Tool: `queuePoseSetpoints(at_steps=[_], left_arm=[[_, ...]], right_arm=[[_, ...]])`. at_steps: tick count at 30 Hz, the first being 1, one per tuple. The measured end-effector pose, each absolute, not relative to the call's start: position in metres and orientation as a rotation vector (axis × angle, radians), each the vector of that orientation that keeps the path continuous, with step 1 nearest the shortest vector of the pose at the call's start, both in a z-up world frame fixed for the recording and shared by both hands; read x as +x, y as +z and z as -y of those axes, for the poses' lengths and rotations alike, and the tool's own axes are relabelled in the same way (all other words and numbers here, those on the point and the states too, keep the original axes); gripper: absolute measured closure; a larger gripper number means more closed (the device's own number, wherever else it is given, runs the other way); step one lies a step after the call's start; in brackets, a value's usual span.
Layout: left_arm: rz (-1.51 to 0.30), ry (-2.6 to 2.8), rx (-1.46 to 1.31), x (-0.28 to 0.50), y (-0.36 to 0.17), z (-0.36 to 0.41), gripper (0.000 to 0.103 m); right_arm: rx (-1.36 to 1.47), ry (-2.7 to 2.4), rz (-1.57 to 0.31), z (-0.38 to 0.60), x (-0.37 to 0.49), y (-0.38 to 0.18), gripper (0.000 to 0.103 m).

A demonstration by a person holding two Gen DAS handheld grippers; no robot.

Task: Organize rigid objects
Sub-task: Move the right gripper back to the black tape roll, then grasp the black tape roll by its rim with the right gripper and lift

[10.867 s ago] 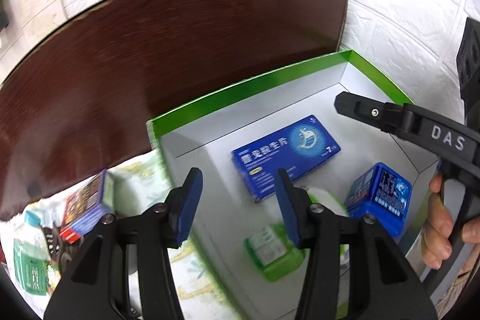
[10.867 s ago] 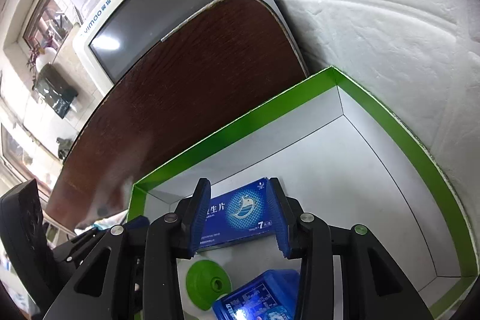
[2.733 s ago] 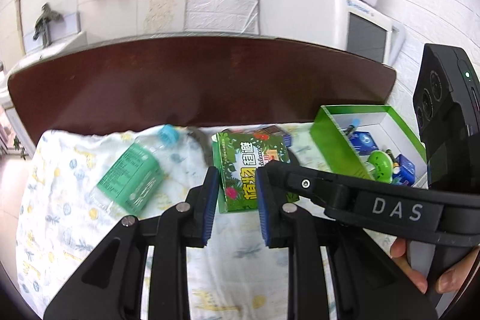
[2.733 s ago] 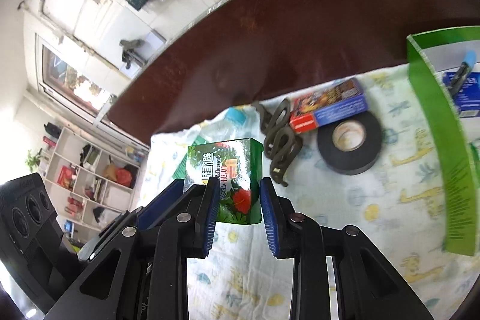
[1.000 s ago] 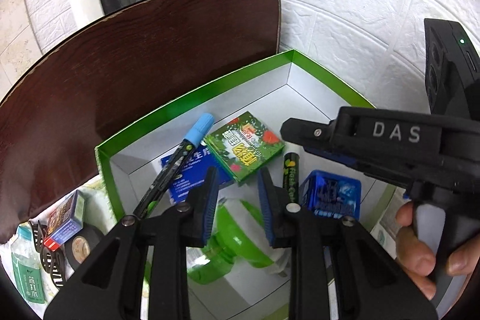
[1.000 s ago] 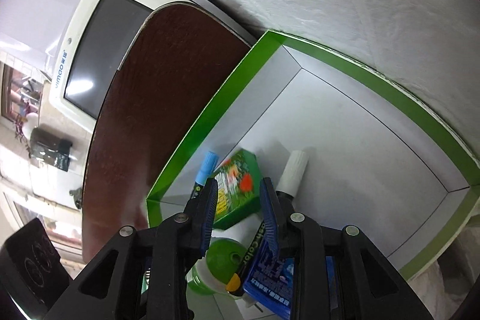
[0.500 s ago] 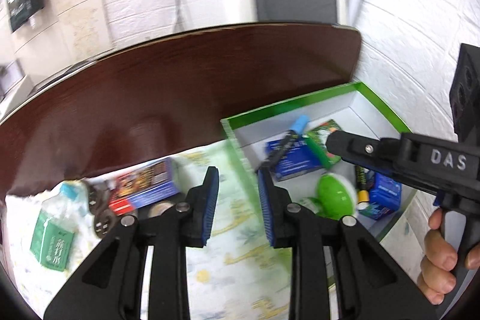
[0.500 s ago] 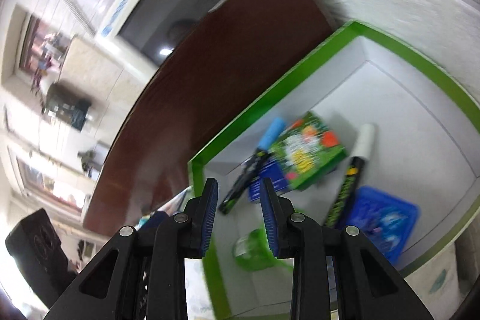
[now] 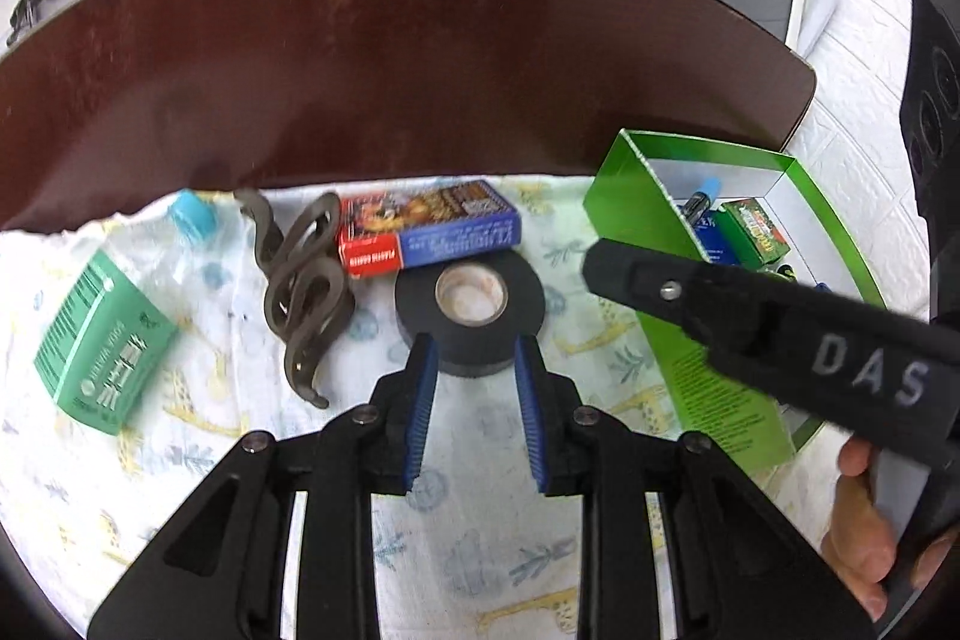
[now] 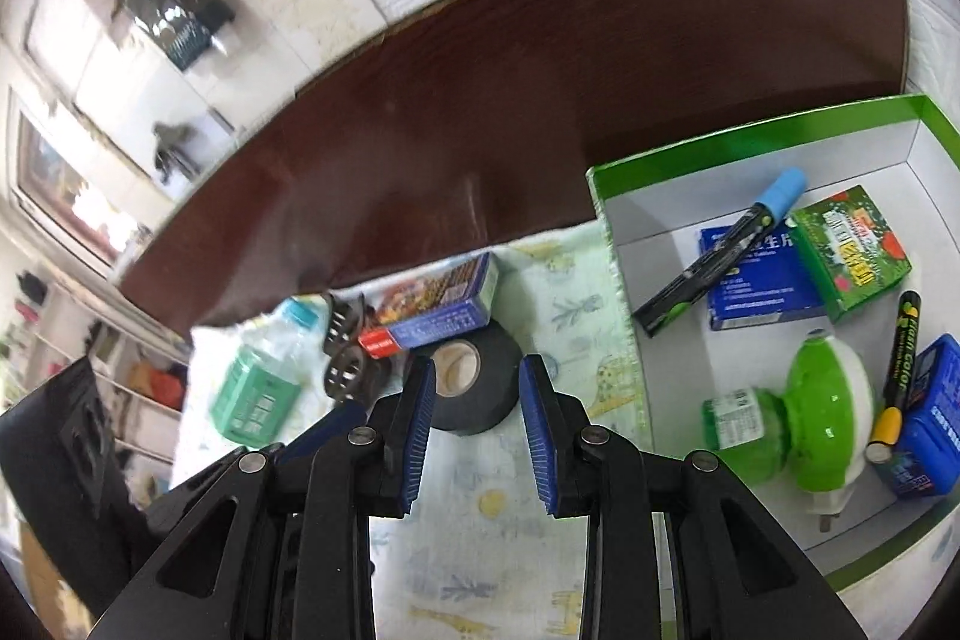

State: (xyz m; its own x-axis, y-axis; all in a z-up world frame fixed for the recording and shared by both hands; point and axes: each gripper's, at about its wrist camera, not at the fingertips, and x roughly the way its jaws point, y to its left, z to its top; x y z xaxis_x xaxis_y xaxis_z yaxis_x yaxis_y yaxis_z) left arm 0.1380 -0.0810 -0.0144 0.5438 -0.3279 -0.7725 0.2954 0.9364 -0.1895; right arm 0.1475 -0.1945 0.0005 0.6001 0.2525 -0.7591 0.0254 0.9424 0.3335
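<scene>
Now both grippers empty, jaws slightly apart: left (image 9: 474, 364), right (image 10: 478, 388). Tape (image 9: 470, 321) lies flat on the cloth just ahead of both, touching the card box (image 9: 426, 233). Green box (image 10: 750, 130) sits right, already holding sorted things; tape looks next, I judge.

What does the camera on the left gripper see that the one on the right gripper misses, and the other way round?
Only the left wrist view shows the person's hand holding the right gripper's handle, and the brown hair clips in full.

Only the right wrist view looks into the green box properly: the green and white plug-in device, the yellow-tipped marker and the small blue box.

Both show the black tape roll, the red and blue card box, the green-labelled bottle and the patterned cloth.
</scene>
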Motion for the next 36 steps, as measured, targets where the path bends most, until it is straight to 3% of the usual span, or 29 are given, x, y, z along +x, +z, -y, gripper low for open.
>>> queuePoseSetpoints(at_steps=[18,28,29,31,36], left_arm=[[-0.985,-0.439,-0.116,0.177,-0.028,0.060,0.080],[-0.947,-0.430,0.037,0.178,-0.032,0.084,0.081],[-0.944,-0.438,0.051,0.177,-0.032,0.088,0.081],[-0.949,-0.445,0.063,0.174,-0.031,0.094,0.092],[-0.967,-0.454,0.062,0.166,-0.032,0.105,0.094]], right_arm=[[0.232,-0.044,-1.046,0.169,0.186,-0.041,0.072],[0.254,-0.028,-1.101,0.178,0.199,-0.056,0.072],[0.245,-0.029,-1.100,0.178,0.198,-0.056,0.072],[0.241,-0.029,-1.098,0.179,0.196,-0.055,0.072],[0.256,-0.014,-1.106,0.174,0.188,-0.053,0.072]])
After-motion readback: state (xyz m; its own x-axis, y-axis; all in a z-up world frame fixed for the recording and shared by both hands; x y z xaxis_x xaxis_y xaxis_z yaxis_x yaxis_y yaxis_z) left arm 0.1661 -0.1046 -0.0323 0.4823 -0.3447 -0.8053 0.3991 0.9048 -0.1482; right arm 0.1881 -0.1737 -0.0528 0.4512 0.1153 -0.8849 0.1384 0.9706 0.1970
